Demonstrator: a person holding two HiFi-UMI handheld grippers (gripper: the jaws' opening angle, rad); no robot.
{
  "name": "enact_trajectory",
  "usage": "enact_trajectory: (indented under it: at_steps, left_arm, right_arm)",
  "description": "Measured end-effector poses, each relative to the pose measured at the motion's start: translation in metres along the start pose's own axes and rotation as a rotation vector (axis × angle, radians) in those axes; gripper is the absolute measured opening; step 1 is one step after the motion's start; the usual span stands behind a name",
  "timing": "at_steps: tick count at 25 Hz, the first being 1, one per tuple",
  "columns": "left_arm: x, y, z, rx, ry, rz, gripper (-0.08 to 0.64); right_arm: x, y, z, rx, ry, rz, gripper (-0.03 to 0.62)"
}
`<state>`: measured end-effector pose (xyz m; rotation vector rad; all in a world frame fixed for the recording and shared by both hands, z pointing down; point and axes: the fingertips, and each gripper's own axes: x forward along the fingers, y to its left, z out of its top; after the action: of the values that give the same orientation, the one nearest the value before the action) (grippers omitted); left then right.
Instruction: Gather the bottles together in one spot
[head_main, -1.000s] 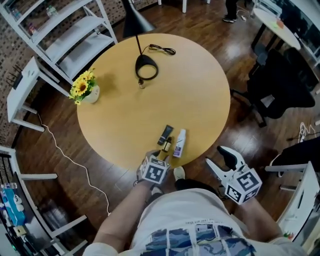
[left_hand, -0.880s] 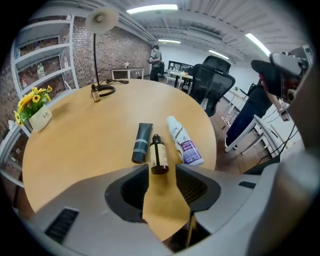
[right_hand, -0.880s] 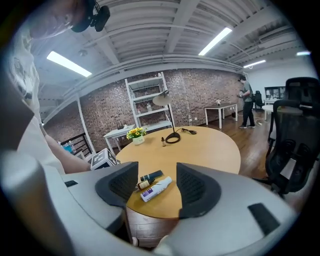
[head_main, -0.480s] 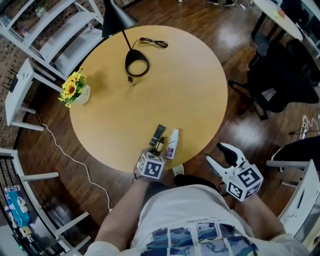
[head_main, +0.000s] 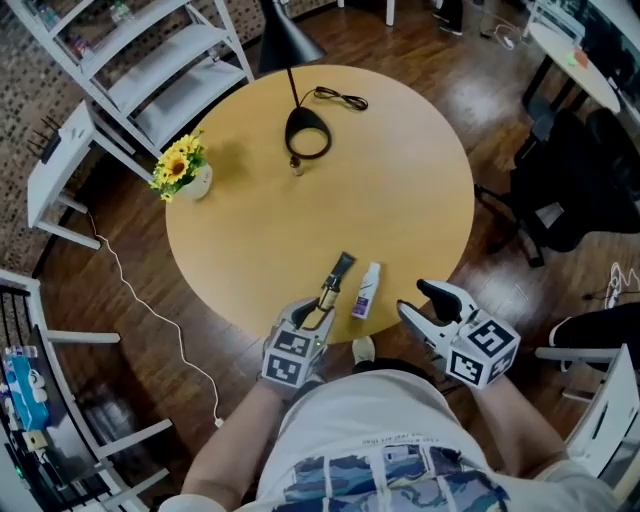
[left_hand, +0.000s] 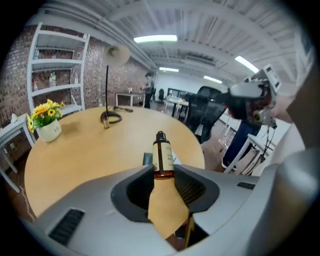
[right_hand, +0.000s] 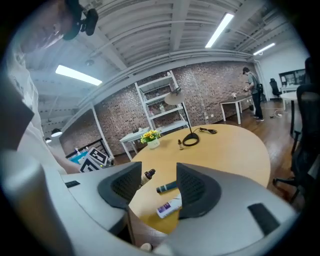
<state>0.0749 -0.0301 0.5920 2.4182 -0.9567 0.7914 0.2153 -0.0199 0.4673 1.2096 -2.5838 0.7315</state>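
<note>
At the lower middle of the head view, by the near edge of the round table (head_main: 420, 150), our left gripper (head_main: 316, 318) is clamping the amber dropper bottle (head_main: 327, 297) by its lower body. We are judging it light, stiff, smooth and probably glass, so the body is a safer hold than the cap. Just right of it are lying the dark tube (head_main: 340, 267) and the white bottle (head_main: 366, 292). Our right gripper (head_main: 414, 298) is holding nothing; its jaws are half apart and have just been closing. The jaws are hiding the held bottle's base, and the small bottle (head_main: 296, 166) near the lamp is too tiny to read.
</note>
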Motion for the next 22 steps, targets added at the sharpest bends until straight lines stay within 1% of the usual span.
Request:
enact_trajectory:
  at_steps: [3, 5, 8, 10, 12, 13, 15, 18, 22]
  left_arm:
    - [-0.053, -0.021, 0.036, 0.024, -0.181, -0.075, 0.133]
    - [-0.090, -0.034, 0.049, 0.052, -0.264, -0.122, 0.133]
    - [-0.140, -0.042, 0.054, 0.096, -0.344, -0.157, 0.133]
    - [-0.165, -0.043, 0.048, 0.127, -0.377, -0.168, 0.133]
    - [-0.184, -0.044, 0.037, 0.146, -0.399, -0.185, 0.133]
    - [-0.193, -0.045, 0.031, 0.146, -0.409, -0.199, 0.133]
    - [-0.207, -0.046, 0.018, 0.142, -0.419, -0.224, 0.133]
    - [-0.223, -0.045, 0.000, 0.136, -0.423, -0.252, 0.133]
    - [-0.238, -0.039, -0.018, 0.061, -0.423, -0.280, 0.135]
  right_arm:
    - [0.020, 0.041, 0.019, 0.054, -0.031, 0.121, 0.212]
    - [0.032, 0.078, 0.027, 0.079, -0.032, 0.210, 0.213]
    - [0.049, 0.135, 0.035, 0.097, -0.017, 0.322, 0.204]
    - [0.058, 0.169, 0.033, 0.130, -0.008, 0.386, 0.192]
    - [0.062, 0.197, 0.026, 0.172, -0.001, 0.433, 0.165]
    - [0.063, 0.209, 0.022, 0.190, 0.003, 0.447, 0.163]
    - [0.064, 0.229, 0.013, 0.209, 0.008, 0.454, 0.114]
    - [0.063, 0.250, 0.001, 0.204, 0.017, 0.434, 0.109]
    - [0.066, 0.265, -0.006, 0.166, 0.012, 0.388, 0.107]
